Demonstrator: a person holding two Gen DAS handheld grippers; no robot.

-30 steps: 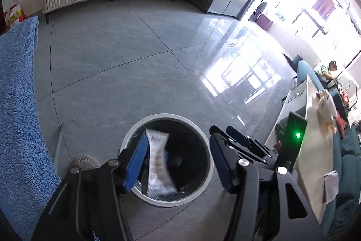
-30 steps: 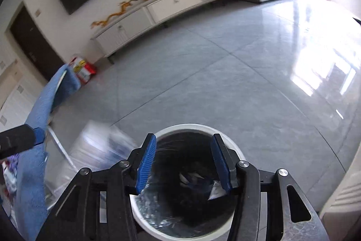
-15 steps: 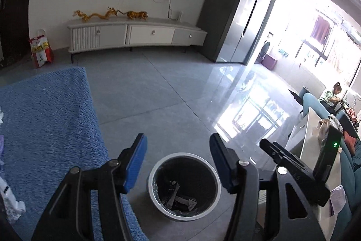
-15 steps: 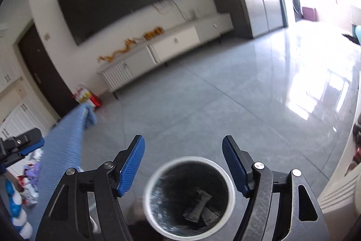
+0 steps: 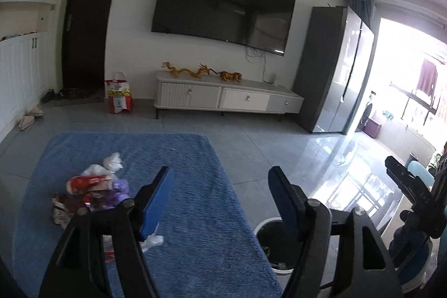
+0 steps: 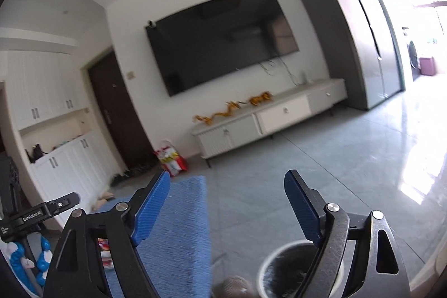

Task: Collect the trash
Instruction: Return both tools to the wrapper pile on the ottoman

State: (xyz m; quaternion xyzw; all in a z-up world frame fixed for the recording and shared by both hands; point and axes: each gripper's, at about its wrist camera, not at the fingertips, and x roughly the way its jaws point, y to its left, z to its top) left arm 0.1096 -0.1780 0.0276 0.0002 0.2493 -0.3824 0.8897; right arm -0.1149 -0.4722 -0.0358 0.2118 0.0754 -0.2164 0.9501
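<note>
A pile of crumpled wrappers (image 5: 92, 192) and white tissue (image 5: 113, 161) lies on the blue towel-covered table (image 5: 195, 200), left of my left gripper (image 5: 220, 172). Its jaws are opening with nothing between them. A small white scrap (image 5: 153, 240) rests by its left finger. The white-rimmed bin with a black liner (image 5: 265, 225) stands on the floor off the table's right edge, partly hidden by the right finger. My right gripper (image 6: 227, 178) hangs above the bin (image 6: 268, 264) and the table's blue edge (image 6: 181, 214). Its jaws are opening too, also empty.
A white TV cabinet (image 5: 223, 99) with golden figures stands under the wall TV. A red and yellow bag (image 5: 118, 97) sits by the dark door, and a tall grey cupboard (image 5: 332, 69) is at the right. Glossy tile floor (image 6: 349, 158) stretches beyond the bin.
Both grippers rose from just over the bin and tilted up towards the TV wall. The wrapper seen between the left fingers now lies in the bin. Both pairs of jaws stand wider.
</note>
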